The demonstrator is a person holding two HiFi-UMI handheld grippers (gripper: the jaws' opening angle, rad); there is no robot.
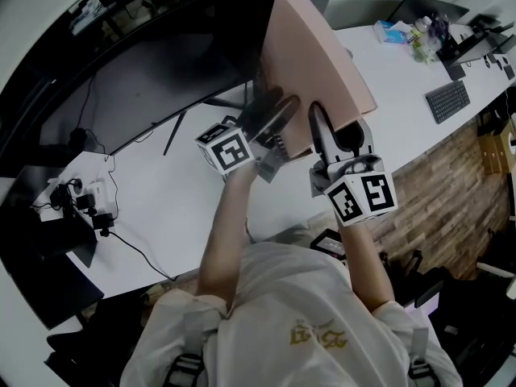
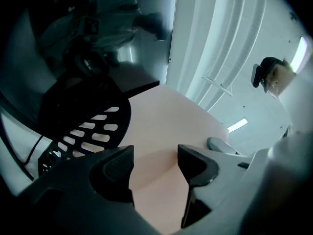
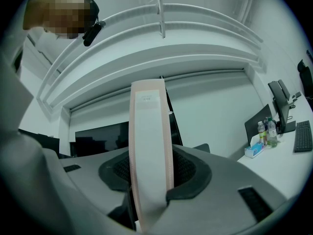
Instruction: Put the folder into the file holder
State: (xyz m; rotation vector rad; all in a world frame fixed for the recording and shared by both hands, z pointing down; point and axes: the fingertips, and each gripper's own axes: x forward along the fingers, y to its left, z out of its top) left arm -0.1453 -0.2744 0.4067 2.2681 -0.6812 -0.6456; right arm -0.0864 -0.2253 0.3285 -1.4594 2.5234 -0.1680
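The right gripper (image 1: 337, 139) has its fingers clamped on the pink folder's (image 1: 314, 63) spine, holding it upright above the desk (image 1: 161, 192). At nine o'clock, the left gripper (image 2: 155, 156) has its fingers apart and empty. The black file holder (image 2: 80, 121) lies beyond at ten o'clock, so insertion remains.

- The head view looks steeply down from above the person onto the left gripper (image 1: 278, 107), the right gripper (image 1: 334, 127) and the folder (image 1: 318, 63) just beyond them.
- The left gripper view sits behind its jaws, facing the folder's broad face close ahead.
- The right gripper view tilts upward, with the folder's edge very near.
- All three views share the folder.
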